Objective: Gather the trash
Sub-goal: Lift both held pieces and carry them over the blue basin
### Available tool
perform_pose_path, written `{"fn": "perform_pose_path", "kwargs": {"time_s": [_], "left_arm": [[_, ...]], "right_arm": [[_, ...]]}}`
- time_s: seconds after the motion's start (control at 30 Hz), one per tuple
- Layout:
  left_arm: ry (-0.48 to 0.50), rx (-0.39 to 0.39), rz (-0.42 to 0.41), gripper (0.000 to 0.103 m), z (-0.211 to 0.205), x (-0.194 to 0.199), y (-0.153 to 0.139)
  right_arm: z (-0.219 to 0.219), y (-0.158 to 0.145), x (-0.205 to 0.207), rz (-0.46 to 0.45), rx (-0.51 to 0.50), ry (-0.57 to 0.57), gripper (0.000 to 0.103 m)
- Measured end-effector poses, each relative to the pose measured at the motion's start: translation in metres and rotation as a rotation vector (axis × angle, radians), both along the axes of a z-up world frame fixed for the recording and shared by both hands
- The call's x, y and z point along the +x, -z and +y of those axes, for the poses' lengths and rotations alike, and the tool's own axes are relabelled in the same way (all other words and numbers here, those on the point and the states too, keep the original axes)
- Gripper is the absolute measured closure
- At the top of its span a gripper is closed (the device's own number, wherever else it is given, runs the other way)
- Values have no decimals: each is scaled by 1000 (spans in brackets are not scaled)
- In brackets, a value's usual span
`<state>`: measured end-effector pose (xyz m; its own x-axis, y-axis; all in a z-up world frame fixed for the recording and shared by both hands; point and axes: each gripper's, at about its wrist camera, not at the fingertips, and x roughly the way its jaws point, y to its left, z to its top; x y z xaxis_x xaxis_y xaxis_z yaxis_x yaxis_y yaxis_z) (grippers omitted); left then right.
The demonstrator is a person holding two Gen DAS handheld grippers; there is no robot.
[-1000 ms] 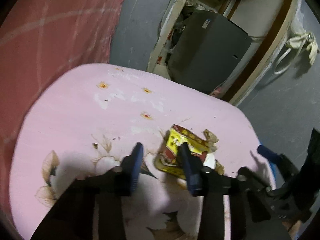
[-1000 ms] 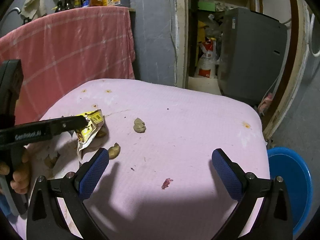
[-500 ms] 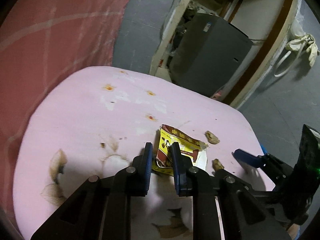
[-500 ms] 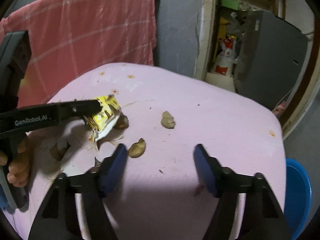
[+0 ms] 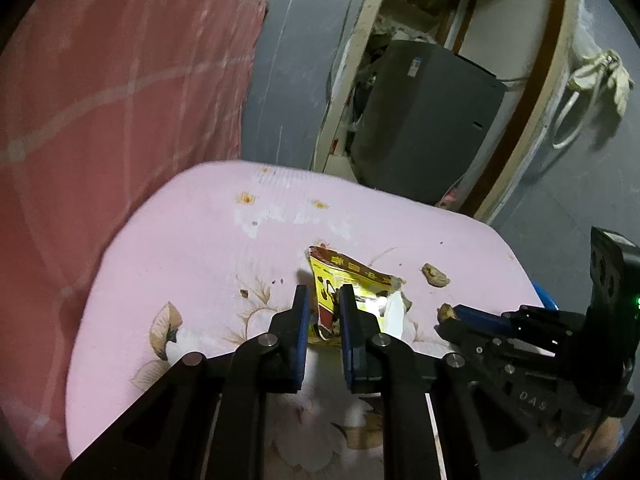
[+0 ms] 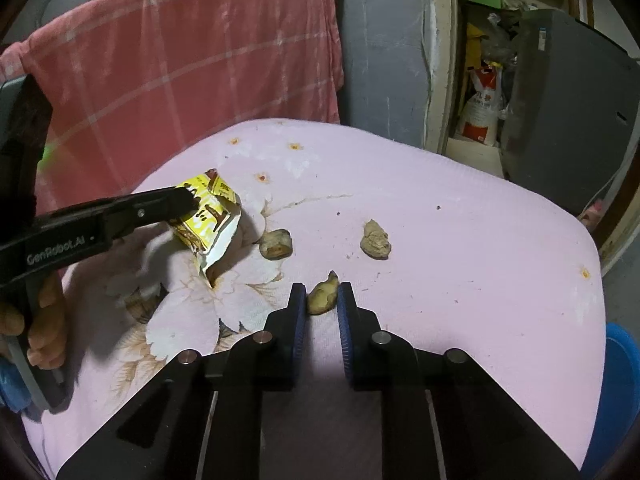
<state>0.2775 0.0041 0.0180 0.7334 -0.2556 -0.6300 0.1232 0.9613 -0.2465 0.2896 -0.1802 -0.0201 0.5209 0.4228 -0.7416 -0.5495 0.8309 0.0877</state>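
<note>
My left gripper (image 5: pixel 323 300) is shut on a torn yellow and red snack wrapper (image 5: pixel 352 284) and holds it just above the pink table (image 5: pixel 192 240). The wrapper also shows in the right wrist view (image 6: pixel 206 216), pinched by the left gripper's fingers (image 6: pixel 176 204). My right gripper (image 6: pixel 322 298) is shut on a small brown scrap (image 6: pixel 323 294) lying on the table. Two more brown scraps (image 6: pixel 276 243) (image 6: pixel 375 239) lie beyond it.
A pink checked cloth (image 6: pixel 180 80) hangs behind the table. A grey appliance (image 6: pixel 568 120) stands in the doorway at the back right. A blue bin (image 6: pixel 622 380) sits on the floor past the table's right edge.
My left gripper closed on the wrapper and lifted it slightly. My right gripper moved forward and left and closed from wide open onto the nearest brown scrap.
</note>
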Motion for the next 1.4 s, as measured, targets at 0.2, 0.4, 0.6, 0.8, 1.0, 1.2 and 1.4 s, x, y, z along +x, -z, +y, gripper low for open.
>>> {"fn": "perform_pose_path", "kwargs": {"time_s": [0.2,0.4,0.6,0.8,1.0,1.2,1.4], "left_arm": [[-7,70,-129,95,-10,-18,-17],[1,101,-269,95,-30,-38,-39],[19,108,-404,95,-51,-54,-65],[43,101,-498,95,-81,-72,-88],[100,87,-562,95,-120,-80,-108],[190,79,-575,95,-168,-83,-114],[269,34,-532,95,-213,-77,-109]], "right_arm": [[-8,-15,-16,-125,45,45,90],[-25,-46,-45,-332,123,105,90],[-53,-85,-77,-549,175,173,90],[-88,-114,-100,-669,203,236,90],[-131,-131,-113,-727,238,318,90],[-182,-137,-124,-747,259,431,90],[-224,-132,-132,-756,196,530,90]]}}
